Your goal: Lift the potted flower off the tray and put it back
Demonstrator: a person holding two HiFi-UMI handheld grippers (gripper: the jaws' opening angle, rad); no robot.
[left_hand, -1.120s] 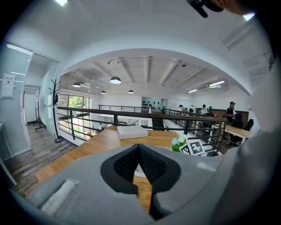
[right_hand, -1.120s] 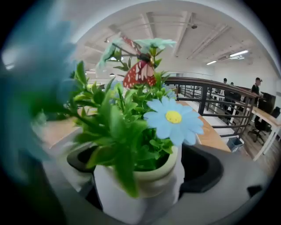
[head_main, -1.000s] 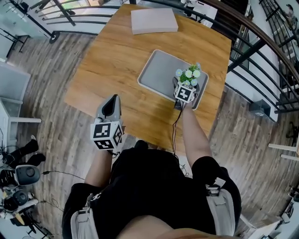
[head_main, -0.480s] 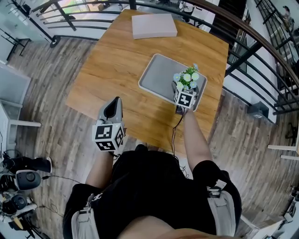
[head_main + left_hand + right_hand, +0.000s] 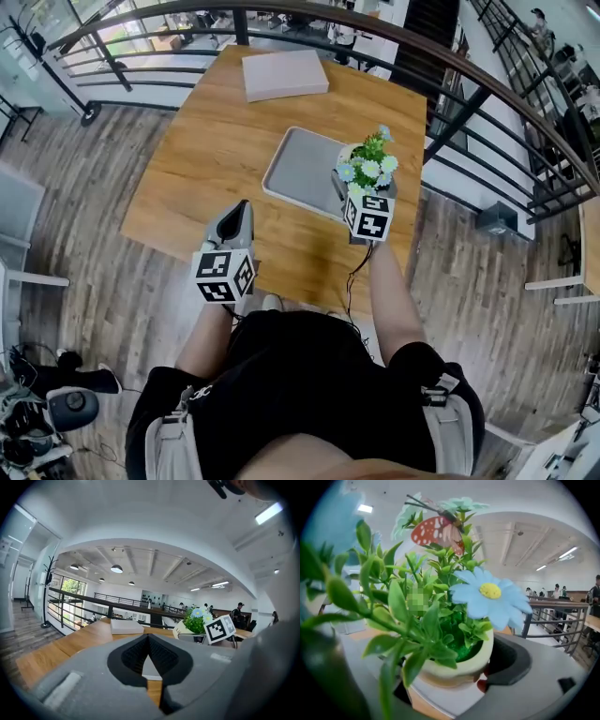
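Wooden table: right gripper clamps potted flower above tray; left gripper closed, empty.

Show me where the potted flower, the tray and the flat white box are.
potted flower (image 5: 456,670): right gripper view, cream pot wall.
tray (image 5: 298,169): head view, bare grey floor.
flat white box (image 5: 284,74): head view, top face.

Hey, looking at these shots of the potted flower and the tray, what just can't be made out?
Head view: whether the potted flower clears the tray; its blossoms and the marker cube on the right tongs cover its base.
Right gripper view: one pad of the right tongs; blurred foreground leaves hide it.
Left gripper view: the potted flower's base; small, partly behind that marker cube.
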